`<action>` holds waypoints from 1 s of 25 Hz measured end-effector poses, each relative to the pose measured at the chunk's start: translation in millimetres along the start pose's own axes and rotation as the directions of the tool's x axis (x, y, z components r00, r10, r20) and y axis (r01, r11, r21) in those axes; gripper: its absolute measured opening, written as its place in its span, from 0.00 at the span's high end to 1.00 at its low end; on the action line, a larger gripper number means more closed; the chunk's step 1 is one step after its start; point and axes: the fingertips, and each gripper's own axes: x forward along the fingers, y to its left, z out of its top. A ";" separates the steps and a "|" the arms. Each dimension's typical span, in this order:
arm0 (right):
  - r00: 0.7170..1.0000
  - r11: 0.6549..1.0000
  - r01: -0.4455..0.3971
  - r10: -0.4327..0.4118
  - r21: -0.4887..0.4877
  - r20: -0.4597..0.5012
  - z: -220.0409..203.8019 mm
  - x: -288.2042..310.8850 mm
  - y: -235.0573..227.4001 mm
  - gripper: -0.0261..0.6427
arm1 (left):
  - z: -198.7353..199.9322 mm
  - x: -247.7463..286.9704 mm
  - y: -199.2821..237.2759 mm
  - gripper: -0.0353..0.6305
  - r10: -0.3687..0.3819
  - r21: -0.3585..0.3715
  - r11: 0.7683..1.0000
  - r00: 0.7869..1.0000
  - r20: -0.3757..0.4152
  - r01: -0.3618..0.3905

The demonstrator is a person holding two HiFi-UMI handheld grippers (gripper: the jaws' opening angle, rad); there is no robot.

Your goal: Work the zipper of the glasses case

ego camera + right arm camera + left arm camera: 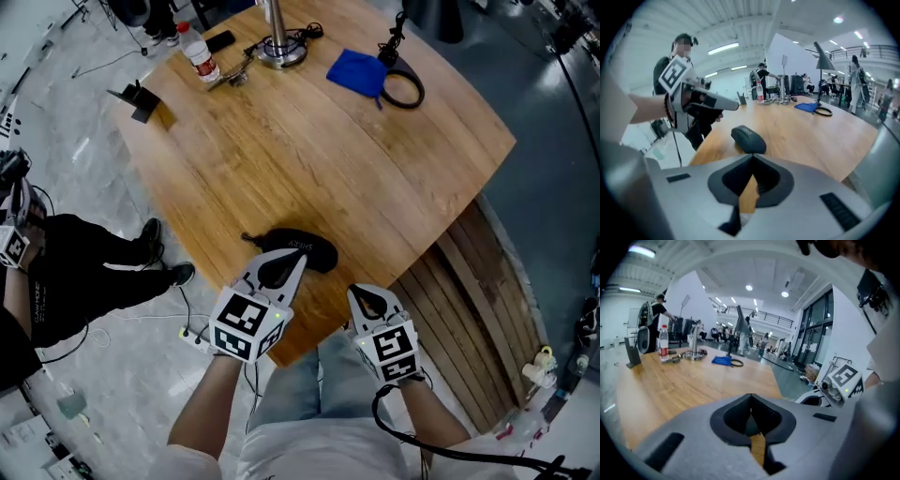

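The black glasses case [302, 247] lies zipped shut on the wooden table [309, 150], close to its near edge; the right gripper view also has the case [748, 139]. My left gripper [299, 259] hovers just short of the case's near side, its jaws shut with nothing between them [751, 397]. My right gripper [362, 294] hangs at the table's near edge, to the right of the case and apart from it. Its jaws are shut and empty [752, 160]. Neither gripper touches the case.
At the table's far side stand a water bottle [199, 54], a metal stand base [279, 49], a blue cloth [357, 71] and a black cable loop [406, 90]. A small black holder [141, 99] is at the far left corner. A person [89, 272] sits left of the table.
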 end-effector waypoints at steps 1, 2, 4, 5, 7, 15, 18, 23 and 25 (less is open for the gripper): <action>0.999 0.999 -0.028 0.027 0.031 0.042 10.5 -10.3 5.3 0.96 | 10.5 -17.0 -9.0 0.94 0.031 -0.002 1.000 0.998 0.062 -0.031; 0.996 0.997 -0.053 0.049 0.049 0.079 21.7 -20.5 11.8 0.96 | 18.1 -35.6 -18.7 0.94 0.068 -0.021 0.998 0.991 0.114 -0.066; 0.988 0.995 -0.087 0.078 0.058 0.133 42.5 -39.0 26.5 0.96 | 22.2 -73.3 -36.8 0.94 0.168 -0.087 0.984 0.971 0.168 -0.155; 0.985 0.993 -0.097 0.087 0.060 0.151 51.0 -47.6 34.5 0.96 | 20.5 -91.2 -45.7 0.94 0.220 -0.112 0.973 0.960 0.175 -0.202; 0.980 0.992 -0.106 0.092 0.074 0.175 63.0 -67.3 51.2 0.96 | 15.1 -124.3 -66.3 0.94 0.309 -0.121 0.949 0.934 0.176 -0.291; 0.955 0.977 -0.146 0.097 0.157 0.282 67.2 -161.7 136.5 0.96 | -11.4 -213.9 -139.2 0.94 0.415 -0.114 0.910 0.884 0.214 -0.399; 0.957 0.981 -0.086 0.034 0.172 0.287 44.0 -185.3 171.5 0.96 | -29.9 -242.4 -162.4 0.94 0.395 -0.086 0.919 0.890 0.227 -0.386; 0.962 0.971 0.008 -0.073 0.238 0.263 -5.7 -221.4 204.2 0.96 | -68.9 -278.1 -203.7 0.94 0.341 -0.085 0.940 0.916 0.209 -0.331; 0.965 0.962 0.006 -0.078 0.273 0.251 -20.2 -234.2 210.6 0.96 | -80.3 -290.3 -212.2 0.94 0.352 -0.111 0.935 0.914 0.201 -0.336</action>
